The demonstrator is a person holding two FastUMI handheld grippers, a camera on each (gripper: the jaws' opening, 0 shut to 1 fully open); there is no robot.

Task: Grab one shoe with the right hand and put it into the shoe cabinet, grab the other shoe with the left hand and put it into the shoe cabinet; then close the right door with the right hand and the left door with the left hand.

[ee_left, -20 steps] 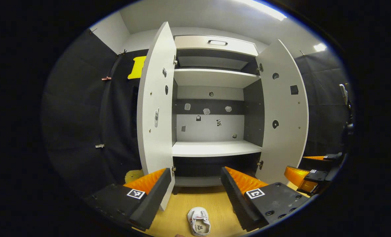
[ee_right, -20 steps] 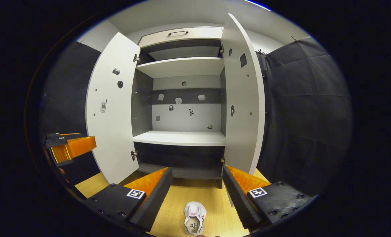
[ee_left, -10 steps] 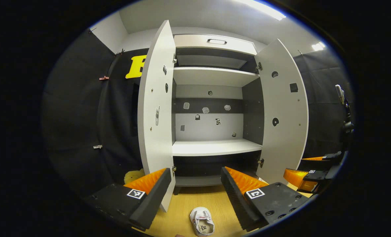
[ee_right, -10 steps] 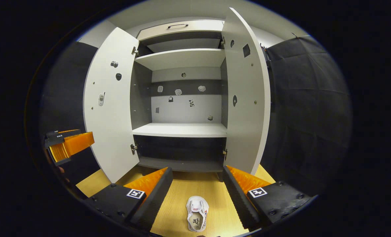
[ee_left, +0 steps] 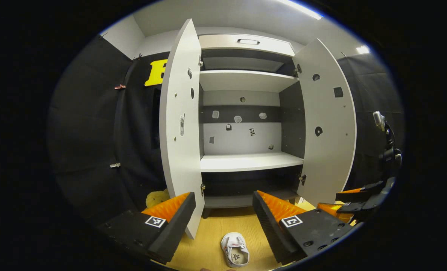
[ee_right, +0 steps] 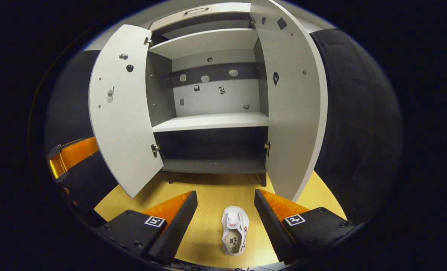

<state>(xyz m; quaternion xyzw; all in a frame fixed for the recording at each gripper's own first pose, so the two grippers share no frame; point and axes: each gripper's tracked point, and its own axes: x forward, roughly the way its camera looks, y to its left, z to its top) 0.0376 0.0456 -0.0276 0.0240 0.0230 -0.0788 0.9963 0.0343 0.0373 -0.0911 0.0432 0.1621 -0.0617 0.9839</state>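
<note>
no legible text anywhere. white shoe (ee_right: pixel 234 230) on the floor has a dark print on the insole and red/blue marks on its side, too small to read; same shoe in left gripper view (ee_left: pixel 235 254), print also unreadable. square black-and-white coded markers on the fingers of the right hand-held gripper (ee_right: pixel 225 226) and left hand-held gripper (ee_left: pixel 223 220): patterns, no letters or nos. small stickers on the shoe cabinet (ee_right: pixel 212 122) back wall and door insides: pics/shapes only, too small to make out.
</note>
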